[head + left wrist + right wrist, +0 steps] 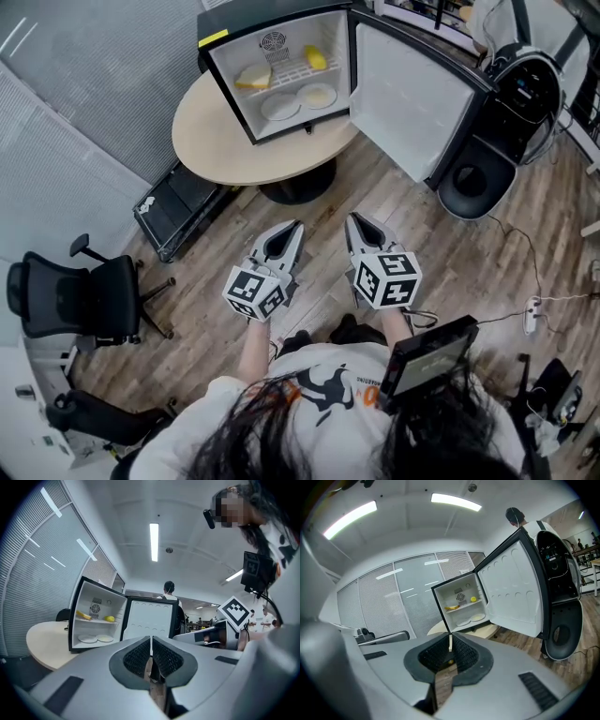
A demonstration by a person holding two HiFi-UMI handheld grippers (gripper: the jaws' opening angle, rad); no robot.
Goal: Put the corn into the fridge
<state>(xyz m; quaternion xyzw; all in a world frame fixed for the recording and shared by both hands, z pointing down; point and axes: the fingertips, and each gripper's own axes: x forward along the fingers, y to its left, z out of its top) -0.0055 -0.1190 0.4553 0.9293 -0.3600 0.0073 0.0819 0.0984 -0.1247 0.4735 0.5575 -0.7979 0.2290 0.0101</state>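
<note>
A small black fridge stands open on a round beige table, its door swung out to the right. On its upper shelf lie a long yellow piece that looks like the corn and a smaller round yellow item. Two white plates rest on the fridge floor. My left gripper and right gripper hang side by side over the wooden floor, well short of the table. Both are shut with nothing between the pads.
A black office chair stands at the left. A black crate lies beside the table's foot. A tall black machine stands just right of the open door. A power strip and cable lie on the floor. A person stands behind the fridge.
</note>
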